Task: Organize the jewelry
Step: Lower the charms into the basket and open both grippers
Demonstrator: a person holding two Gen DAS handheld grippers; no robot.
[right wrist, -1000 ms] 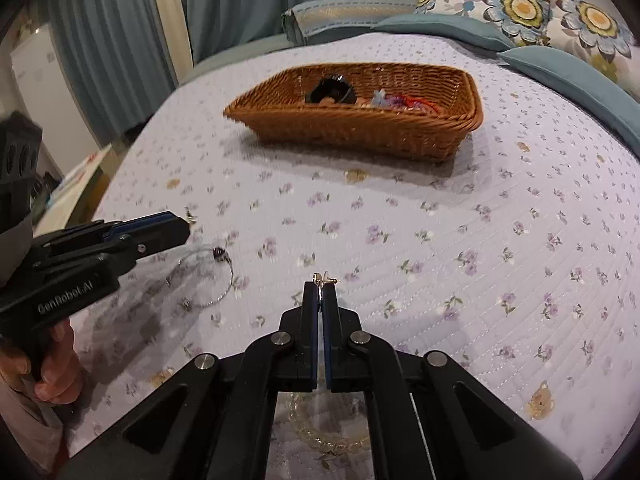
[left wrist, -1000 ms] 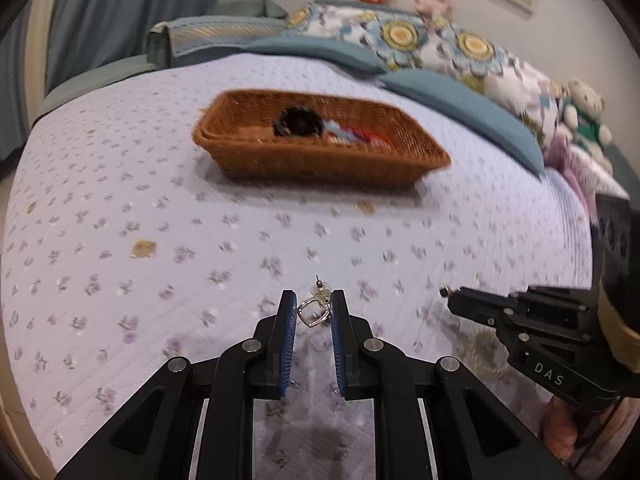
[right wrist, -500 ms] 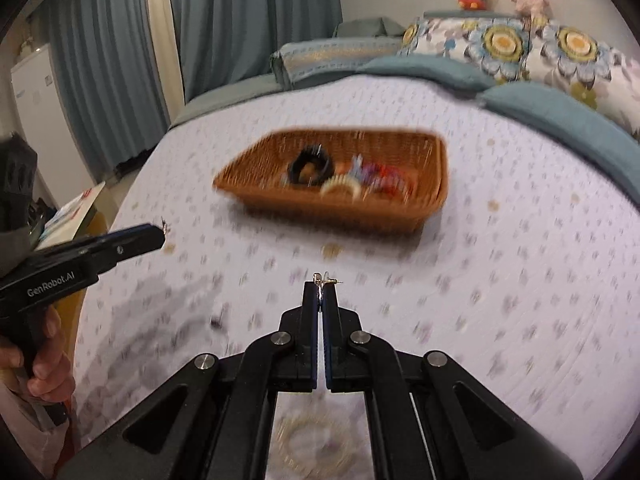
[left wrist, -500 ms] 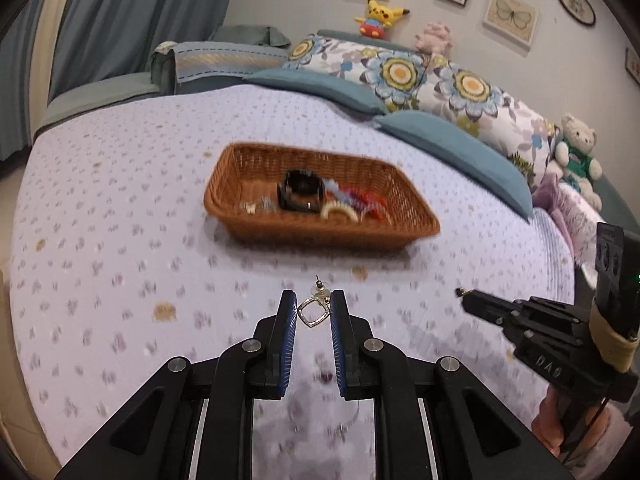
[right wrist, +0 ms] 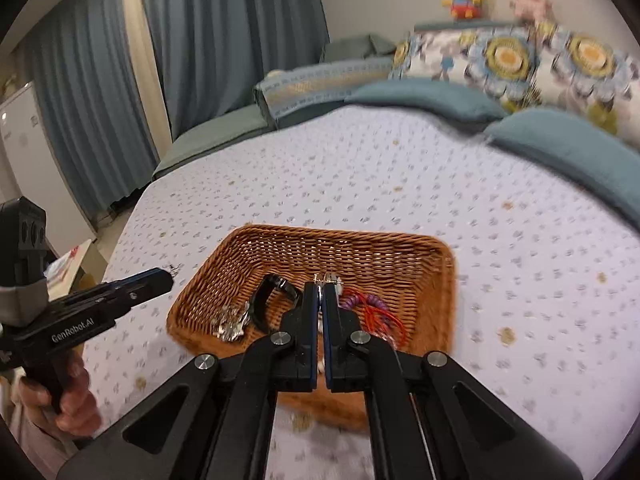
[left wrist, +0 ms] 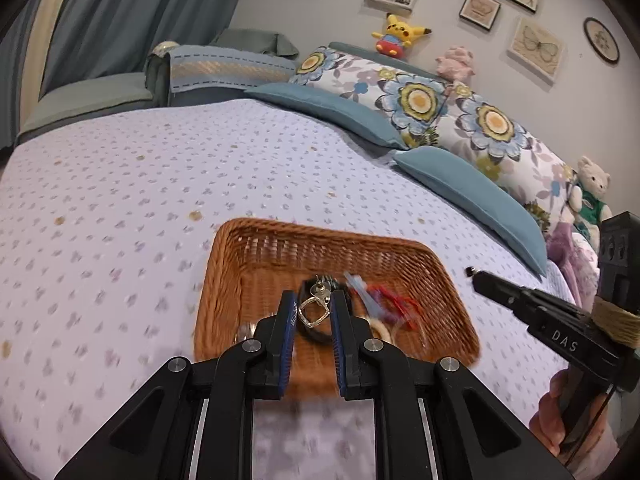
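A bedroom is showing in both wrist views: a bed (left wrist: 160, 184) under a lilac flowered quilt is filling most of each frame, with blue curtains (right wrist: 224, 32) on the far left, teal and flowered pillows (left wrist: 448, 100) along the headboard, plush toys above them and framed prints on the wall.

A woven basket (left wrist: 224, 280) is sitting on the quilt near the bed's near edge, with wide bare quilt lying open to its left, right and far side. Inside it a black watch band (right wrist: 266, 296), a silvery cluster (right wrist: 230, 322) and red and purple cords (right wrist: 374, 312) are lying toward the near half; the far half of the floor is showing bare weave.

The left gripper (left wrist: 314, 314) is hovering over the basket's near half, its fingers (left wrist: 289, 316) pinching a silver earring (left wrist: 314, 312). The earring's squarish loop is sitting between the blue pads and its post is pointing up and away, so the long axis is running roughly along the fingers.

The right gripper (right wrist: 320, 300) is hanging over the same basket, its fingers (right wrist: 310, 304) clenched nearly together on a small earring (right wrist: 326, 279). That piece is poking out just past the tips; its details are too small to tell. The two grippers are staying apart, one from each side.
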